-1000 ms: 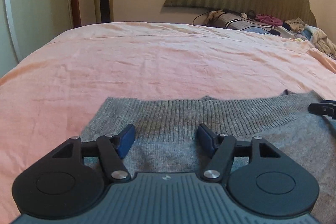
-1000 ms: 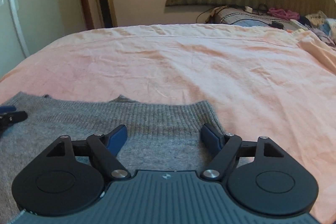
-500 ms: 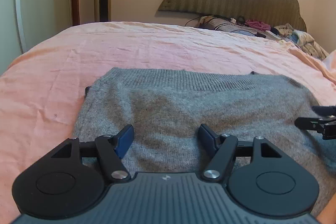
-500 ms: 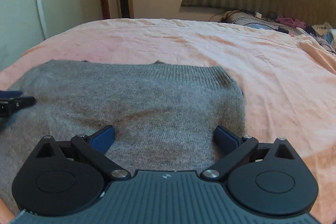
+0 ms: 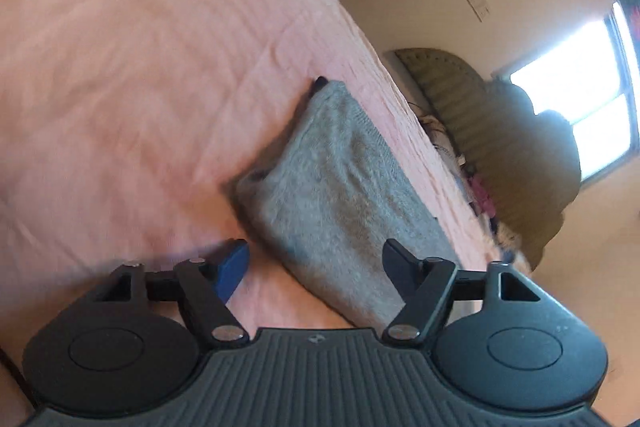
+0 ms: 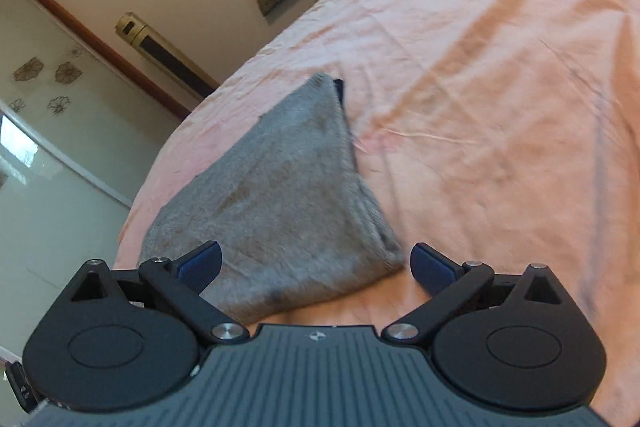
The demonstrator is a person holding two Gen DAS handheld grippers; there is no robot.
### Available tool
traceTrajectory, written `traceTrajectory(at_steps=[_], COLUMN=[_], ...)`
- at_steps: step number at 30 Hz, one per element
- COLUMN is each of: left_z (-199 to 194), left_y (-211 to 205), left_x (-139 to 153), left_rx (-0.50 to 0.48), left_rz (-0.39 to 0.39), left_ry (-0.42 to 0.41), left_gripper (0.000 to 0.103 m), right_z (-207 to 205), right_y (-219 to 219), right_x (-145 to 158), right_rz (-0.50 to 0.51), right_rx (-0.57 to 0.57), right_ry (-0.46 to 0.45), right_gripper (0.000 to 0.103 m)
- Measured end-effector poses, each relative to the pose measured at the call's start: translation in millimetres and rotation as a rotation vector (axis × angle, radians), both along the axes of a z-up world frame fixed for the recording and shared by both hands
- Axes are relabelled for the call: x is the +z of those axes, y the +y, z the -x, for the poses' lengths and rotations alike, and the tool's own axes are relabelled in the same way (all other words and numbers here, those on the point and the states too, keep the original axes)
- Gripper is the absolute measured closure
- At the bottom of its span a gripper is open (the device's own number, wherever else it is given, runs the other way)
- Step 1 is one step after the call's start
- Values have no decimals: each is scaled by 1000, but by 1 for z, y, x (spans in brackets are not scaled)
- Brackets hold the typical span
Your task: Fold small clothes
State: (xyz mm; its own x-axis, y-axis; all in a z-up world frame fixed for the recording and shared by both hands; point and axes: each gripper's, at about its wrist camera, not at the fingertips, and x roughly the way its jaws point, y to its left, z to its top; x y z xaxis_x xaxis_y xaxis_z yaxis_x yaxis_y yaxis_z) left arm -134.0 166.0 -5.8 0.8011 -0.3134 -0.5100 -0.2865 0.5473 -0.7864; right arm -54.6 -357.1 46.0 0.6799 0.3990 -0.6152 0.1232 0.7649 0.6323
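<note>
A: Item one, left gripper (image 5: 314, 261): jaws wide apart, holding nothing, tilted above the near-left corner of the grey knit garment (image 5: 340, 195).

B: Garment's place?

A: Folded flat on the pink bedsheet (image 5: 120, 87).

B: Item two?

A: Right gripper (image 6: 316, 263): equally wide, nothing held, straddling the near-right corner.

B: Hazards?

A: Likely pinching one layer only, or sheet with knit, dragging the fold askew.

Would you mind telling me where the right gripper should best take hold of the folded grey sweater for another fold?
Probably its near corner: the grey sweater lies flat on the pink bedsheet, and that rounded, thick folded corner sits just ahead of the right gripper, whose jaws are open. Approach low from the near side.
</note>
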Motion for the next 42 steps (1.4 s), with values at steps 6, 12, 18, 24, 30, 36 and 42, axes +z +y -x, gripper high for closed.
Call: traceTrajectory(at_steps=[6,12,18,24,30,36,42], left_z=[-37,-57,-39,-44,-44,-60,-61], left_y=[-7,-12,-8,1,1,-24,-14], left_x=[-8,-16,13,-11,-13,-1,-9], left_rx=[7,26,-4,-12,32,56,87], left_rz=[125,44,-89,-39,77,-87,-113], left_ry=[-17,116,32,109,55,27,86], left_gripper=[24,95,99,94,46,38,97], right_z=[-34,-57,-37,-34,-44,-76,-123], right_y=[21,21,3,-5,5,74,179], right_x=[-12,-28,-1,-27,23,44,53], right_rz=[18,-70,-86,-134,5,8,71], right_rx=[23,81,114,55,25,244,532], right_ry=[-45,43,-36,29,-133,-170,-130], right_gripper=[3,87,92,66,9,8,8])
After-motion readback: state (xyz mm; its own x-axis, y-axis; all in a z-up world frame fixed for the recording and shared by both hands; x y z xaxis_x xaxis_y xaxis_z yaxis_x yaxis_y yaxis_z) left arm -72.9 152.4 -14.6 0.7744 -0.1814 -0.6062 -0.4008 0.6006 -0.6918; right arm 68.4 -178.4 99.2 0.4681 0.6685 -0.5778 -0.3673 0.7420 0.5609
